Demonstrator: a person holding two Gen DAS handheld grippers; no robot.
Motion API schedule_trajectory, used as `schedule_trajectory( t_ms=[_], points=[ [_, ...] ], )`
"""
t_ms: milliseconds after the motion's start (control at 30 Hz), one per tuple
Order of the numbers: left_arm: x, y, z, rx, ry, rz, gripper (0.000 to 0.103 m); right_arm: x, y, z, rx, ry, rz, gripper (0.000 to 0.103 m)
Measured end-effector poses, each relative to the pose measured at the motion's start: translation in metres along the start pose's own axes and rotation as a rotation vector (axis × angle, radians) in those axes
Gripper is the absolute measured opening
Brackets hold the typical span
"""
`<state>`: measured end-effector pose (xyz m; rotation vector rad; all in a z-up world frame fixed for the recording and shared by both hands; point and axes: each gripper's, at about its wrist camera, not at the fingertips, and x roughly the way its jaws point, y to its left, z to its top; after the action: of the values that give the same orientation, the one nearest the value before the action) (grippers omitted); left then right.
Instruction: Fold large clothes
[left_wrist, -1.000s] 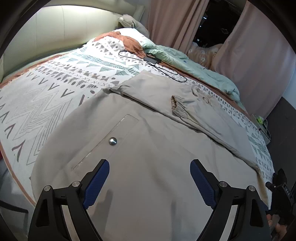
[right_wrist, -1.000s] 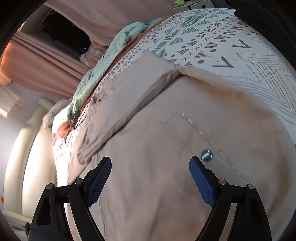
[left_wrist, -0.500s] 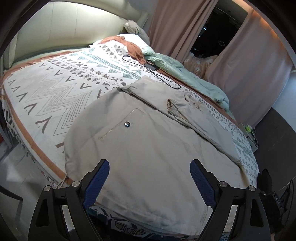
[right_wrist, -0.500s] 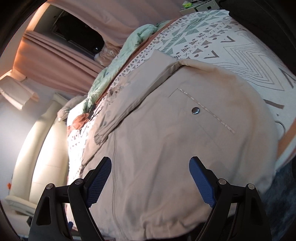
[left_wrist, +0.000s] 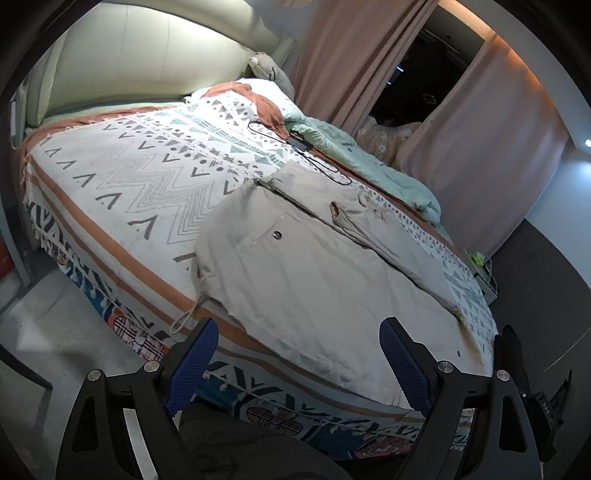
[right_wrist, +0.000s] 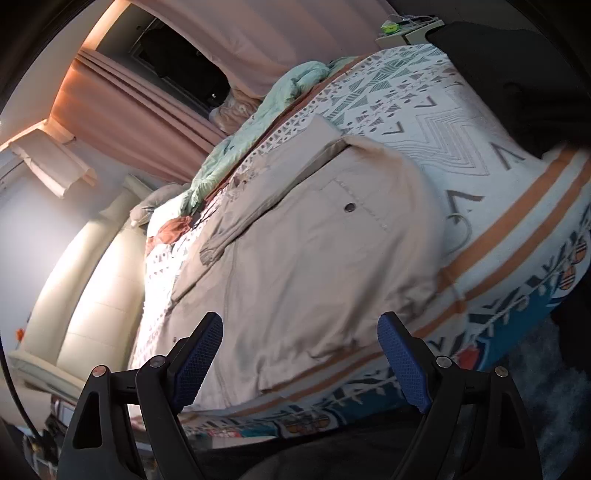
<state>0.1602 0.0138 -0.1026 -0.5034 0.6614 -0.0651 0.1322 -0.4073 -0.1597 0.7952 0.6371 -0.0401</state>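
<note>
A large beige jacket (left_wrist: 317, 273) lies spread flat near the bed's front edge, a snap-button pocket (left_wrist: 276, 233) facing up and one sleeve (left_wrist: 354, 218) folded across its far side. A drawstring (left_wrist: 186, 314) hangs off the bed edge. The same jacket (right_wrist: 295, 258) fills the middle of the right wrist view. My left gripper (left_wrist: 297, 365) is open, held back off the bed above the floor, with nothing between its blue pads. My right gripper (right_wrist: 300, 362) is open too, clear of the jacket's hem.
The bed carries a white patterned blanket (left_wrist: 147, 177), a mint duvet (left_wrist: 369, 162) along the far side, and a black cable with charger (left_wrist: 295, 142). Pink curtains (left_wrist: 480, 147) hang behind. A padded headboard (left_wrist: 147, 62) stands at the left, grey floor (left_wrist: 48, 339) below.
Both grippers have pulled back and up from just over the jacket to beyond the bed's edge, so the whole jacket and bed now show. Both stayed open.
</note>
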Motion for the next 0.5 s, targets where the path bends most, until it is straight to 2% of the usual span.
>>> schedule_trajectory(
  t_ms=[200, 333, 433, 500],
  points=[
    [-0.019, 0.021, 0.008, -0.004, -0.027, 0.041, 0.089, -0.021, -0.020, -0.001, -0.016, -0.020, -0.083, 0.086],
    [-0.021, 0.032, 0.012, 0.001, -0.028, 0.061, 0.089, -0.025, -0.037, 0.003, 0.007, -0.018, -0.098, 0.086],
    [-0.017, 0.046, 0.016, -0.025, -0.019, 0.038, 0.089, -0.024, -0.048, 0.008, 0.020, -0.021, -0.110, 0.086],
    [-0.013, 0.052, 0.020, -0.030, -0.012, 0.051, 0.089, -0.022, -0.054, 0.012, 0.029, -0.024, -0.112, 0.086]
  ],
)
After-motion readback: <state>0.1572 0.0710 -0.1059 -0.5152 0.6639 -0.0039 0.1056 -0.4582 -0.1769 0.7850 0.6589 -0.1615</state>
